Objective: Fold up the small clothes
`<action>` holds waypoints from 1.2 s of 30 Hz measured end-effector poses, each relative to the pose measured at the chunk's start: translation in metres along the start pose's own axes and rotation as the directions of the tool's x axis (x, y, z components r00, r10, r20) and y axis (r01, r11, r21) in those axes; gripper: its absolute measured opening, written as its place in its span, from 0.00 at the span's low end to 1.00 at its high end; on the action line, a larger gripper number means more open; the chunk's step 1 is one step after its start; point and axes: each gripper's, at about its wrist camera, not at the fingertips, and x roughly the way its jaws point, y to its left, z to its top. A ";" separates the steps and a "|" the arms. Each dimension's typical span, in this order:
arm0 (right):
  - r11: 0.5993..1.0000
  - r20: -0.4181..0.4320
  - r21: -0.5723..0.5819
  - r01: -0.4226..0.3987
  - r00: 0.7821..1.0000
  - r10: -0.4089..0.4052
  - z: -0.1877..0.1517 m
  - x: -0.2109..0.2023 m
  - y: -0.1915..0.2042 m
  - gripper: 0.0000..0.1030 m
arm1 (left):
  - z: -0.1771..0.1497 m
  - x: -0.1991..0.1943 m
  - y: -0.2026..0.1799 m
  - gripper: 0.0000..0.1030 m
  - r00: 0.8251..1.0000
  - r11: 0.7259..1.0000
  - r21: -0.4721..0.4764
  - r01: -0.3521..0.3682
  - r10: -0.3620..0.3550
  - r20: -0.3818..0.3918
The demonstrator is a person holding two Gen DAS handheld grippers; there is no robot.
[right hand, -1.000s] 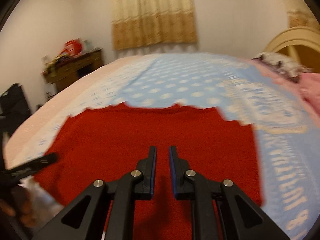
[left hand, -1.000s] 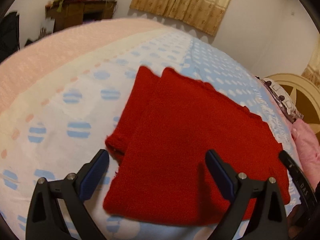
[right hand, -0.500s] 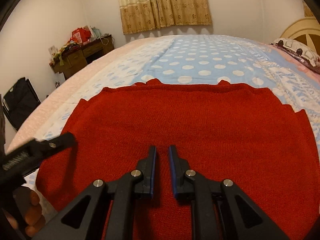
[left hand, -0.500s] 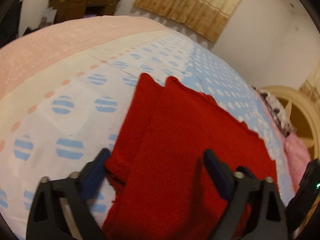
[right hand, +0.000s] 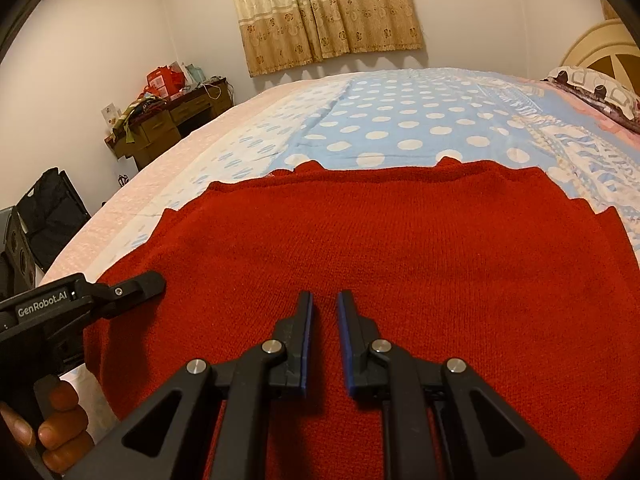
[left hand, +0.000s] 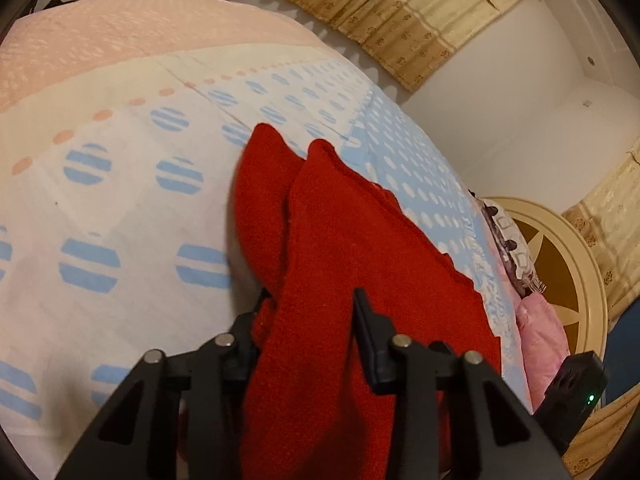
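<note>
- Red knitted garment [right hand: 400, 248], small and of soft wool-like fabric, lies spread on the bed's polka-dot blue, white and pink bedspread [right hand: 400, 120]; in the right wrist view it fills the foreground, its far edge running across the bed.
- Left edge of the garment, seen in the left wrist view [left hand: 340, 280], is bunched and raised off the bedspread into a ridge that runs away from the camera; this is the garment's long axis as that view shows it.
- Left hand-held gripper [left hand: 308, 304] is the nearer one to that edge: the ridge of fabric passes straight between its two fingers. Its jaws have just been closing, with the red knit between them; the left finger is partly hidden by the fabric and appears to press on it, while a little of the cloth shows between the right finger and the fold. The grip is judged as forming, not yet firm.
- Right hand-held gripper [right hand: 324, 312] hovers over the middle of the garment, pointing toward the far edge. Its blue-padded fingers stand almost together with a narrow slit between them, and nothing is held.
- Judged step: pinching the left edge in order to carry it over toward the right side; the fold itself is not yet made.
</note>
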 end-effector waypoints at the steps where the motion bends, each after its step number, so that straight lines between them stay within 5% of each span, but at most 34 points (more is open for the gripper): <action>1: 1.000 0.000 0.001 -0.001 1.000 0.001 0.000 0.000 0.000 0.13 | 0.000 0.000 -0.002 0.32 1.000 1.000 0.001 -0.003 0.003 -0.001; 5: 1.000 0.000 0.001 -0.001 1.000 0.001 0.000 0.000 0.000 0.13 | 0.000 -0.005 -0.014 0.25 0.999 0.999 0.011 -0.035 0.034 0.024; 8: 1.000 0.000 0.003 -0.003 1.000 0.003 0.000 0.000 0.000 0.13 | -0.002 -0.011 -0.053 0.25 0.993 0.977 0.193 -0.095 0.080 0.082; 12: 0.999 0.003 0.032 -0.029 1.000 0.029 0.002 -0.002 -0.006 0.13 | -0.015 -0.020 -0.109 0.25 0.987 0.913 0.391 -0.113 0.060 0.147; 16: 0.968 0.061 0.219 -0.123 0.992 0.113 0.001 -0.019 -0.042 0.13 | -0.031 -0.018 -0.139 0.25 0.985 0.829 0.542 -0.137 0.056 0.163; 24: 0.883 0.086 0.429 -0.191 0.982 0.171 -0.003 -0.025 -0.096 0.13 | -0.075 0.019 -0.168 0.24 0.991 0.649 0.749 -0.132 0.092 0.095; 29: 0.826 0.107 0.498 -0.264 0.964 0.243 -0.002 -0.025 -0.113 0.14 | -0.080 0.026 -0.168 0.25 0.988 0.632 0.761 -0.147 0.121 0.091; 33: 0.736 0.163 0.562 -0.377 0.923 0.348 0.001 -0.029 -0.122 0.41 | -0.085 0.029 -0.171 0.26 0.988 0.619 0.770 -0.153 0.122 0.098; 35: 0.714 0.204 0.560 -0.420 0.905 0.373 0.009 -0.035 -0.123 0.64 | -0.089 0.028 -0.170 0.26 0.987 0.611 0.776 -0.157 0.119 0.107; 36: 0.714 0.207 0.555 -0.427 0.902 0.378 0.014 -0.036 -0.123 0.67 | -0.092 0.028 -0.170 0.26 0.987 0.607 0.779 -0.157 0.114 0.110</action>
